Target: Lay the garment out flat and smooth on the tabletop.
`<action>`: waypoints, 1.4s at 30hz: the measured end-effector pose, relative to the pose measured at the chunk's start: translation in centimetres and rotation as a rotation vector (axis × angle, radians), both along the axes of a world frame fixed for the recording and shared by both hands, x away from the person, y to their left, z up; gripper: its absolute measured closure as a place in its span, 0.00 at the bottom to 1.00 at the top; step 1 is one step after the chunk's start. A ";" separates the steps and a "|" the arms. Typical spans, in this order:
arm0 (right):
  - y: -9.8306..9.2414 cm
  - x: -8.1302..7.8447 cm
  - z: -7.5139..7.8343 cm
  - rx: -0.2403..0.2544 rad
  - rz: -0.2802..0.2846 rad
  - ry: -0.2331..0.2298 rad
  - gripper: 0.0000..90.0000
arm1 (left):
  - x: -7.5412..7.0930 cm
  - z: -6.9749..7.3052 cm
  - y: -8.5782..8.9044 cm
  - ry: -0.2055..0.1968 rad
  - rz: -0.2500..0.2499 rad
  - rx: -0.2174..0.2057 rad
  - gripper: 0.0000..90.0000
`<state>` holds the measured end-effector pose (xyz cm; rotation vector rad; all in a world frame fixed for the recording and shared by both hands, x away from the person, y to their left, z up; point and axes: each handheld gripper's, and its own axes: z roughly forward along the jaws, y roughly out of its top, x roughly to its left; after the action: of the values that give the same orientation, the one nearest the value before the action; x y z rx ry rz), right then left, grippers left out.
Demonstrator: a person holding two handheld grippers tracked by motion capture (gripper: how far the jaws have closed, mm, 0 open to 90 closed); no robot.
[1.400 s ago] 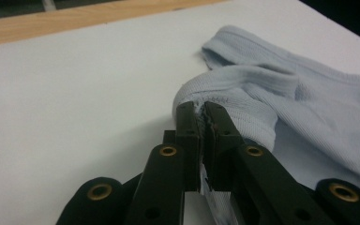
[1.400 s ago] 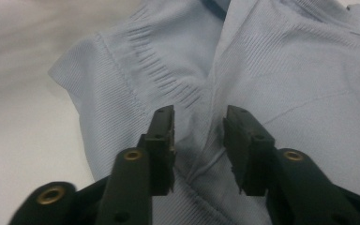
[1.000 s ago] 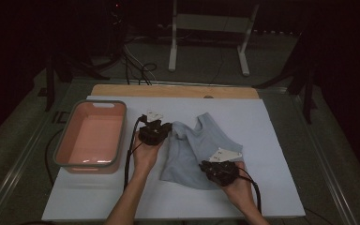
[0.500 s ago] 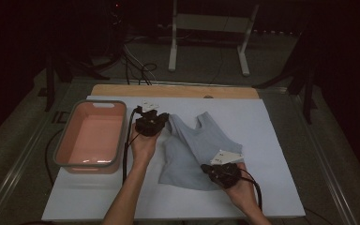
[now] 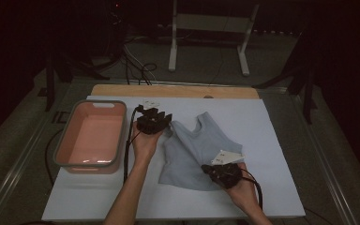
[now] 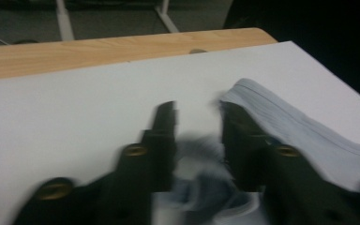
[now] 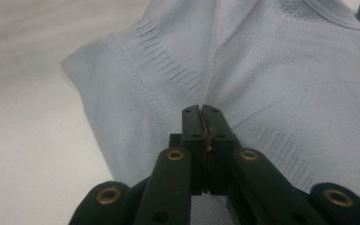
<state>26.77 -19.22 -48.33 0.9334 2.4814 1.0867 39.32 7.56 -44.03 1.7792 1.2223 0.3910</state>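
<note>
My right gripper [image 7: 201, 110] has its jaws pressed together, pinching a fold of the pale blue top [image 5: 194, 150] at its near edge. My left gripper [image 6: 197, 122] is spread apart, the strap loose beside one jaw; it has moved farther up the white sheet [image 5: 272, 140], near the pink tub [image 5: 91, 138].

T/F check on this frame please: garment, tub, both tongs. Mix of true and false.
1. The pale blue sleeveless knit top lies on the white board. True.
2. The salmon-pink plastic tub holds the top. False: nothing lies in it.
3. The right tongs are shut on the top's fabric. True.
4. The left tongs are shut. False: jaws apart, fabric between them.
5. The tub is right of the top. False: left, in the high view.
</note>
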 end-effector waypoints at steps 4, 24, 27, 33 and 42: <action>0.0 0.1 0.0 0.001 -0.003 -0.002 0.99 | -0.6 -0.3 -0.2 0.000 0.001 0.037 0.47; -0.1 0.2 0.2 0.025 -0.011 -0.003 0.88 | -4.2 -1.9 -0.2 0.004 -0.057 0.059 0.36; -0.1 0.2 0.3 0.021 -0.019 -0.013 0.76 | -4.7 -2.1 -0.3 0.006 -0.068 0.067 0.35; -0.4 0.4 0.5 0.037 -0.026 -0.014 0.63 | -5.5 -2.5 -0.3 0.011 -0.076 0.058 0.34; -1.6 1.1 1.0 0.073 -0.072 -0.025 0.47 | -6.4 -3.6 -0.5 0.034 -0.093 0.064 0.34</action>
<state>27.86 -20.82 -47.29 1.0159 2.3835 1.1644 32.90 7.05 -47.61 1.8970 1.1569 0.3511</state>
